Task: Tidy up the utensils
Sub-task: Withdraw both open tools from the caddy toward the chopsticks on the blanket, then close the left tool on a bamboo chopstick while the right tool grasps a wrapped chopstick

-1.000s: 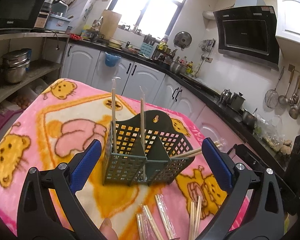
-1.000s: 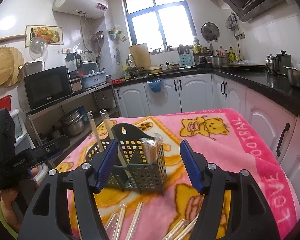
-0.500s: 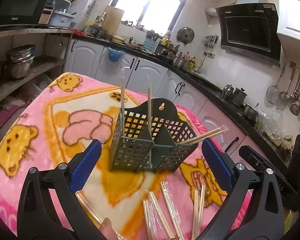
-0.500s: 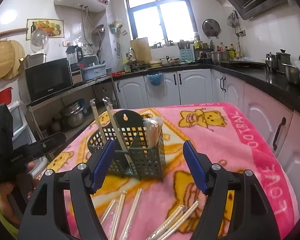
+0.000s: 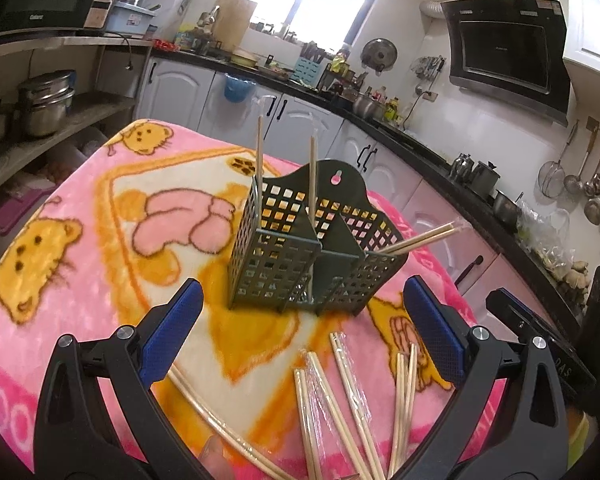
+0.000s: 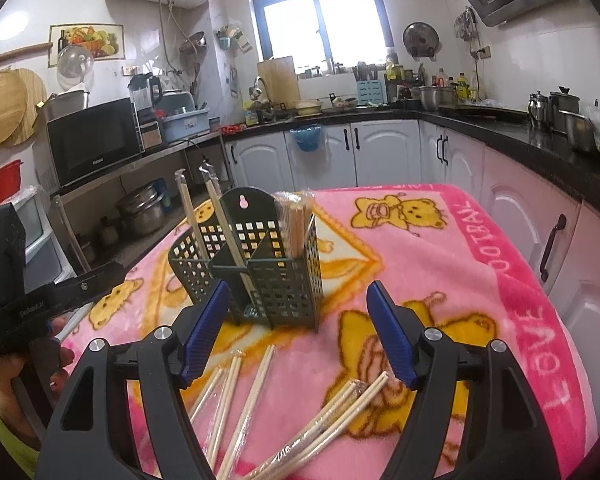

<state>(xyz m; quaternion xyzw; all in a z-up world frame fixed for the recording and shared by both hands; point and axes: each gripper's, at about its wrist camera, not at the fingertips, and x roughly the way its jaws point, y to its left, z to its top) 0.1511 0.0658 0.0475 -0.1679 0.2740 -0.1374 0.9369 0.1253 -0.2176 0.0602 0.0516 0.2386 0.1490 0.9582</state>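
A: Kitchen; table under a pink cartoon-bear blanket (image 6: 440,280). Progress?

B: Partial. The dark green perforated plastic caddy (image 6: 260,268) at centre holds several chopsticks. Wrapped wooden chopstick pairs (image 5: 340,392) lie loose on the near side.

A: Grippers?

B: Left gripper (image 5: 300,324) wide, empty. Right gripper (image 6: 298,328) just opened further, nothing between.

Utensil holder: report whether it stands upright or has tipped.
Upright: the utensil holder sits flat on the pink blanket, chopsticks standing inside.

One dark green utensil basket (image 5: 300,264) with three compartments; two wrapped chopstick pairs (image 6: 198,220) stand upright in it, one bundle (image 6: 296,224) in its right compartment; about five wrapped pairs (image 5: 340,396) lie loose nearby; two hand-held grippers
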